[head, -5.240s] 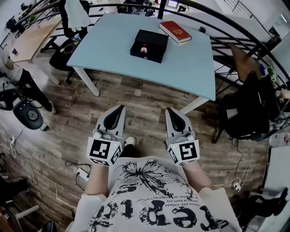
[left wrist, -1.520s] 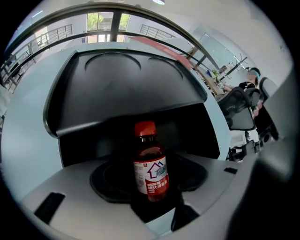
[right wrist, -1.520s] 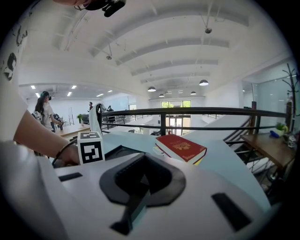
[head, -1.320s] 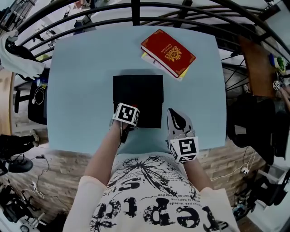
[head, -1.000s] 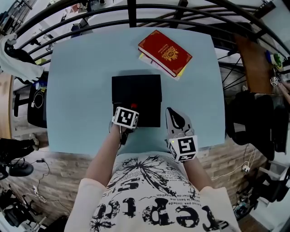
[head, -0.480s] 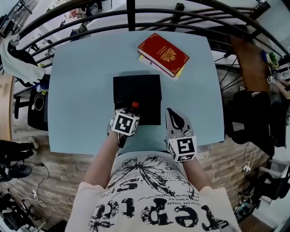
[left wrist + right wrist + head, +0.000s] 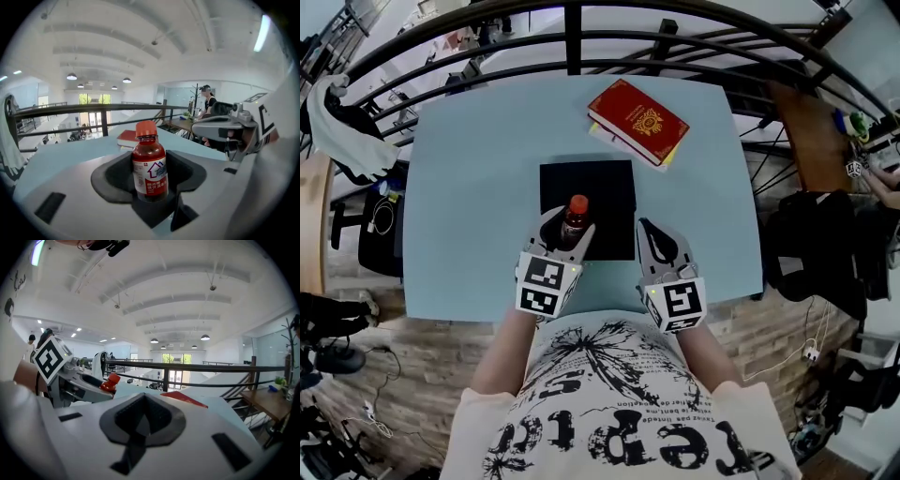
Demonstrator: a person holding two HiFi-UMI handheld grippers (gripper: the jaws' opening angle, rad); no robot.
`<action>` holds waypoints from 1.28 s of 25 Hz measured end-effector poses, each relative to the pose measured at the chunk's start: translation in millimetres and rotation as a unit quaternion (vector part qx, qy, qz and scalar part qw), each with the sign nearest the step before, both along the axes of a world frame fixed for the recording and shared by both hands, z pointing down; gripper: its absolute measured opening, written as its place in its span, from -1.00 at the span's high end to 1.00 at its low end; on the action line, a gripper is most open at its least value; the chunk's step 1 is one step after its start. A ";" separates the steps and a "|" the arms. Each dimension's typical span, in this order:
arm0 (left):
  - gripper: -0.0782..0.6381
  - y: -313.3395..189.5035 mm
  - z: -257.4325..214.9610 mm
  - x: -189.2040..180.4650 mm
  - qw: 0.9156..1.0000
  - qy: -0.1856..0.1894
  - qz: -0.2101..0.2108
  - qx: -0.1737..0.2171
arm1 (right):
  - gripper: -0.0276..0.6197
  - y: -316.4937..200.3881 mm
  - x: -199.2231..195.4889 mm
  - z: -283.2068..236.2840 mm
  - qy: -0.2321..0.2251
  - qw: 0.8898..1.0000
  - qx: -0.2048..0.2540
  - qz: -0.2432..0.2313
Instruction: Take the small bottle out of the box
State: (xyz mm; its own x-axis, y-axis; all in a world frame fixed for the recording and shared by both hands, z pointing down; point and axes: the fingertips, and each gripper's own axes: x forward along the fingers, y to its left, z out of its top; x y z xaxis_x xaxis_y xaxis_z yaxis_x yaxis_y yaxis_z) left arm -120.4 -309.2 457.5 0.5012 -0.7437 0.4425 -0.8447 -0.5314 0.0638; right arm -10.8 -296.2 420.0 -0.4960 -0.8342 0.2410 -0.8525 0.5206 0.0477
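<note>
Jaws of left gripper clamp bottle, upright, held up over near edge of box on table. Right gripper closed, empty, just beside box. Extraction looks basically done; maybe only setting bottle down remains.

A pale blue table stands on a wood-plank floor, its far edge close to a black railing. A flat black box lies on the tabletop around the middle, squared to the edges. Toward the far right corner a red book lies at an angle on a thin yellowish item, apart from the box
</note>
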 end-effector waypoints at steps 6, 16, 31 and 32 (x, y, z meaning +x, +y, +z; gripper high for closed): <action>0.13 7.9 -64.5 -10.9 0.990 0.025 0.005 0.137 | 0.89 -5.9 -7.2 -20.1 -0.009 1.000 0.026 0.008; 0.13 20.9 -105.3 -33.2 0.977 0.061 -0.021 0.206 | 0.89 -7.1 -28.8 -44.6 -0.009 0.998 0.063 -0.013; 0.13 14.9 -106.2 -50.3 0.976 0.058 -0.037 0.205 | 0.89 -8.7 -36.4 -54.8 -0.001 0.997 0.082 -0.013; 0.13 14.3 -106.8 -51.6 0.976 0.058 -0.039 0.206 | 0.89 -8.8 -37.2 -55.4 -0.001 0.996 0.083 -0.014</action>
